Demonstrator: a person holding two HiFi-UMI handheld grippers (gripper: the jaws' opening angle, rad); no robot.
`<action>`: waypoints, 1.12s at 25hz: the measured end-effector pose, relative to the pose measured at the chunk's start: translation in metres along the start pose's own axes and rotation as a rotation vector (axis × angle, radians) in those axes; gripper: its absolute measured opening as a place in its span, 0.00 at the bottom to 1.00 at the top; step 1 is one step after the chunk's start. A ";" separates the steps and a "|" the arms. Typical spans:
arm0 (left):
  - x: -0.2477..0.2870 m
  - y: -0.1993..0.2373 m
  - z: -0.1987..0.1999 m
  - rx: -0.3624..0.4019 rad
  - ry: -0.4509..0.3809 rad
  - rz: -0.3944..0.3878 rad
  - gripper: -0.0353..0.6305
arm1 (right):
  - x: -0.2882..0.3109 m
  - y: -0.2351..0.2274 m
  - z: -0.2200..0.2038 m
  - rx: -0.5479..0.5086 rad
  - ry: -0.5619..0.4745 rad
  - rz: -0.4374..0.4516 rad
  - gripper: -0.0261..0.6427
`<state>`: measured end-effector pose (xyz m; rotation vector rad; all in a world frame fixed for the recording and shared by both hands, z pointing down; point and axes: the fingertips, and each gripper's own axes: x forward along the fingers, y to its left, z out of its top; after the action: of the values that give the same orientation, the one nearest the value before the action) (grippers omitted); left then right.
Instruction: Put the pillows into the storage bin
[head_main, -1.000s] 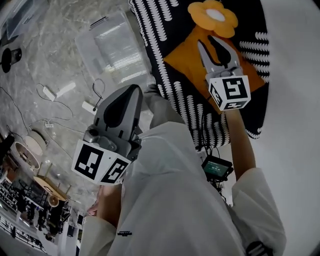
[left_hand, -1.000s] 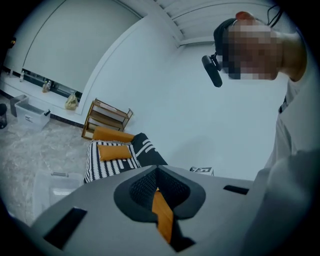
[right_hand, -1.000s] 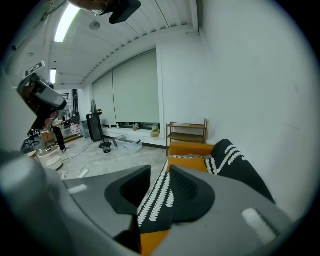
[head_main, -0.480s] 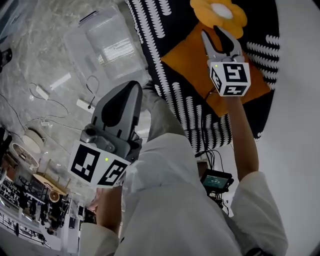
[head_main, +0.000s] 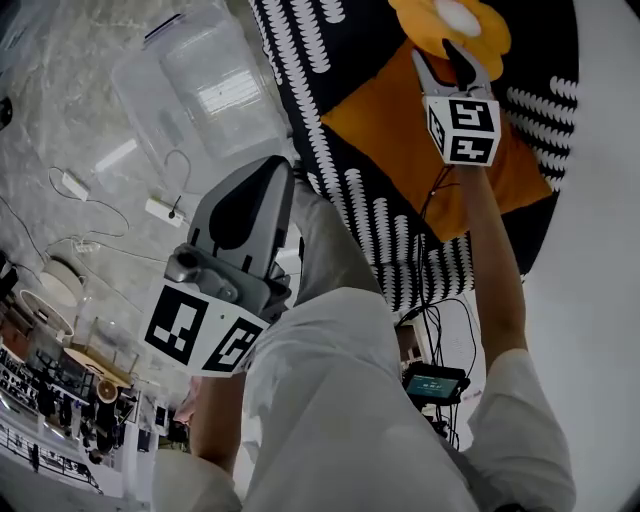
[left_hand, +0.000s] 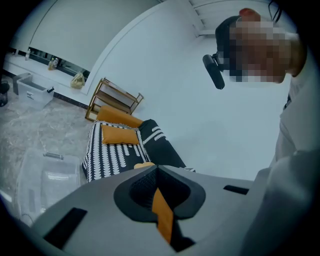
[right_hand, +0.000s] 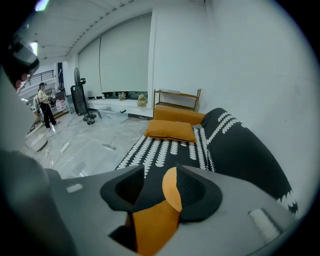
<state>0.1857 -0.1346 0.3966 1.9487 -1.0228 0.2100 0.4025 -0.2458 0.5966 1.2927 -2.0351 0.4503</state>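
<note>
On the black sofa with white marks (head_main: 350, 150) lie an orange square pillow (head_main: 385, 110) and a yellow flower pillow (head_main: 450, 20). My right gripper (head_main: 437, 55) hovers over where they meet; its jaws have just been opening and stand open, with only the pillows' orange (right_hand: 155, 220) showing through the gap of the right gripper (right_hand: 160, 172), nothing pinched. Farther along the seat rest two more orange pillows (right_hand: 170, 130). The clear storage bin (head_main: 205, 90) stands on the floor beside the sofa. My left gripper (head_main: 250, 200) hangs shut and empty over the floor, the left gripper (left_hand: 156, 166) aimed at the sofa.
Cables and white power strips (head_main: 160, 210) trail over the marble floor near the bin. A small screen device (head_main: 435, 385) sits by the sofa's near end. A wooden shelf (right_hand: 177, 95) stands behind the sofa; a person (right_hand: 47, 107) and a fan (right_hand: 80, 100) are far off.
My right gripper has sunk toward the flower pillow and its jaws have spread wider. The left gripper has dropped a little and stays shut.
</note>
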 end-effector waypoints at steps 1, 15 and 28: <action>0.002 0.004 -0.002 -0.004 0.004 0.002 0.06 | 0.006 -0.003 -0.006 -0.009 0.009 -0.013 0.35; -0.005 0.017 -0.023 -0.004 0.043 0.012 0.06 | 0.075 -0.047 -0.081 -0.053 0.184 -0.124 0.41; -0.031 0.012 -0.019 -0.005 0.037 -0.014 0.06 | 0.052 -0.039 -0.057 -0.020 0.190 -0.146 0.10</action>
<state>0.1620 -0.1049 0.4001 1.9403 -0.9847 0.2347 0.4427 -0.2629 0.6705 1.3237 -1.7708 0.4654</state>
